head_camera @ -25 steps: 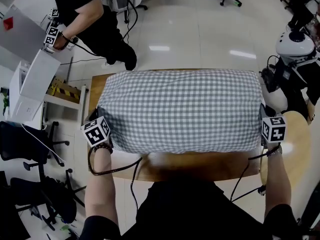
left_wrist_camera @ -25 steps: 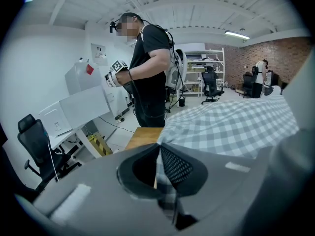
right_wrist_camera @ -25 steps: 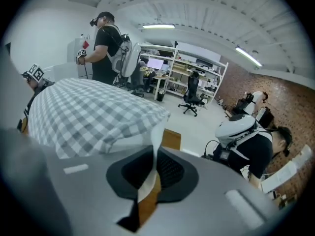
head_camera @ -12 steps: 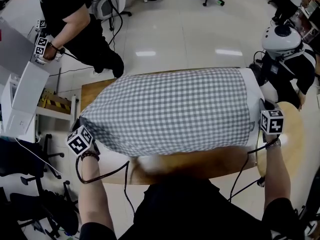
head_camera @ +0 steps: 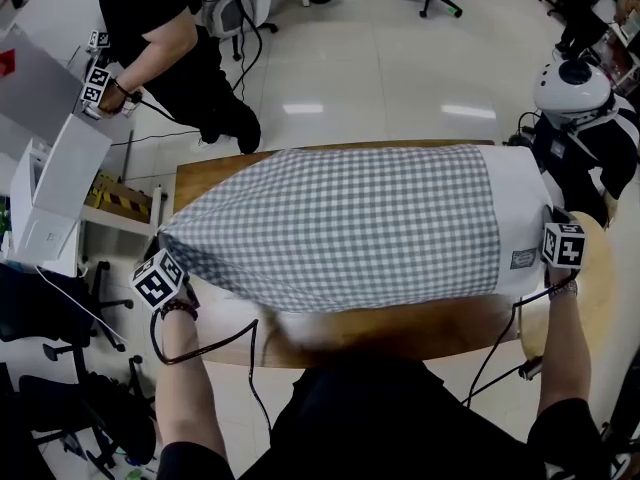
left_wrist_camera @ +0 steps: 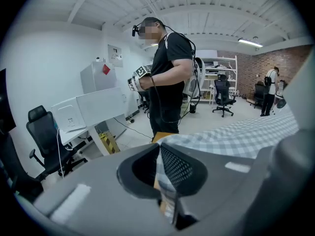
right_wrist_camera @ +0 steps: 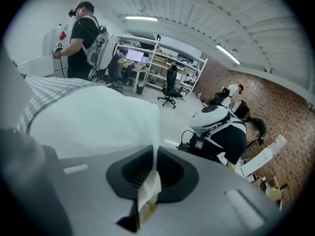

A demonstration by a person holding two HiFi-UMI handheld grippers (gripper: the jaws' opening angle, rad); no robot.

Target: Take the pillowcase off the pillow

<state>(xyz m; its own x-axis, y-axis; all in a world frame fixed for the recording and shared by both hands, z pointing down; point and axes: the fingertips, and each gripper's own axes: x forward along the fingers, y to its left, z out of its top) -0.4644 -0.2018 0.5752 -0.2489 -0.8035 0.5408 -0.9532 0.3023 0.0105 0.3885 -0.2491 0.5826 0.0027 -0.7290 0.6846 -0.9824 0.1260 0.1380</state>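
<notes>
On the bench [head_camera: 400,336], centre of head view, pillowcase [head_camera: 340,223] (grey check) lies long axis 9-to-3, most of the pillow [head_camera: 520,203] inside it; white pillow end is bare at 3 o'clock. Left gripper [head_camera: 170,263] at 9 o'clock, jaws closed on the case's corner; left gripper view confirms check cloth pinched between the pads. Right gripper [head_camera: 555,230] at 3 o'clock, jaws closed on the white pillow corner; right gripper view shows a thin fold of white fabric caught there, no check.

Step in hand, as I read it: strip the case off toward 9 while the right anchors the pillow. To do it well, keep both pinches firm and pull straight along the long axis, low over the bench. The left grip holds one corner only, so the case tapers to a point there and may bind on the filling; a regrip nearer the seam middle could help. The right pinch looks thin and could slip.

Versus a second ago: then the case covered the whole pillow, no white showing. A narrow white strip showed half a second ago, and it is a wider band now. Left gripper has gone outward toward 9 and the case's left end went from square to pointed. Both jaws stayed closed throughout.
</notes>
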